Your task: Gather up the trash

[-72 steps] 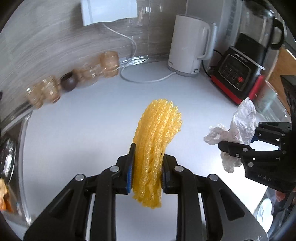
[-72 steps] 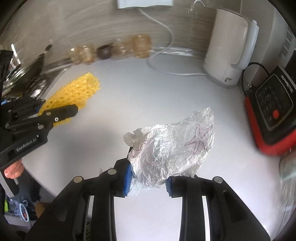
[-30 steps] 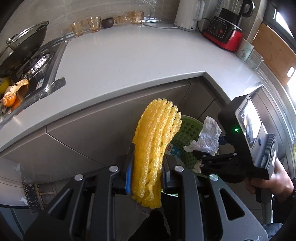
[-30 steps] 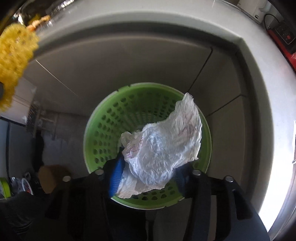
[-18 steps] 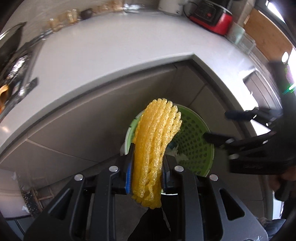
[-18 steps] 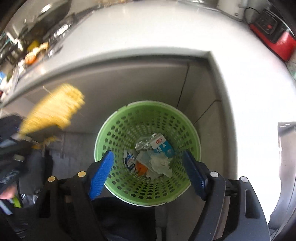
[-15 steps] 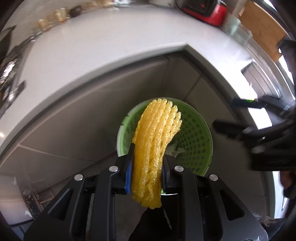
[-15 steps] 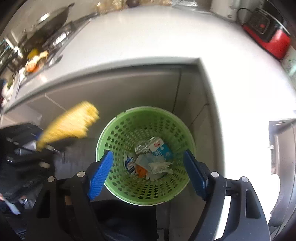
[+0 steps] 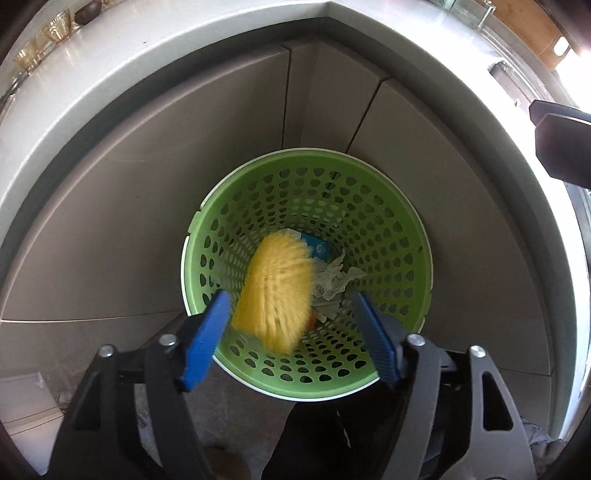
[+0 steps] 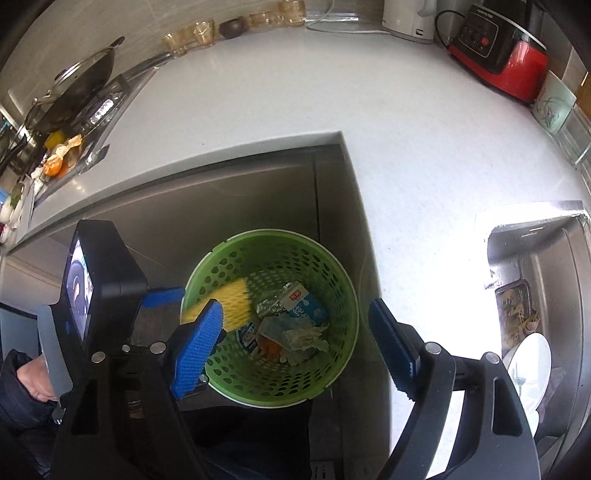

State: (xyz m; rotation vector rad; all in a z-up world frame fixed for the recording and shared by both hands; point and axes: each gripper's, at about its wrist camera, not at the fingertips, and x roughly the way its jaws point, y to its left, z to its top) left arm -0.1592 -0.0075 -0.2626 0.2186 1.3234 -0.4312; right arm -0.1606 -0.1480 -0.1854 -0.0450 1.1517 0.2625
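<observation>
With both pairs of tongs pointing steeply down over the green basket (image 9: 413, 229), neither one holds anything. Left gripper (image 9: 295, 334): jaws have just been opening and now stand apart, blue pads clear of the yellow foam net (image 9: 275, 290), which sits between them in the picture but inside the basket, motion-blurred, touching neither pad. Net's long axis runs from near the left pad up toward the far wall of the basket, tilted a bit left of centre (ends too blurred to tell apart). From the right wrist it shows as a yellow strip against the basket's left inner wall. Right gripper (image 10: 299, 347): jaws have been opening too and are wide apart, nothing between them but the view into the basket. Basket bottom: blue-and-white carton (image 10: 301, 306), crumpled paper (image 10: 304, 341), a bit of foil (image 10: 267, 306). Basket stands on the floor against grey cabinet fronts (image 9: 147, 206), below the inner corner of a white counter (image 10: 332, 92). On the counter, well apart: red-and-black blender base (image 10: 498, 55), white kettle (image 10: 408, 16), row of glasses (image 10: 229, 22).
</observation>
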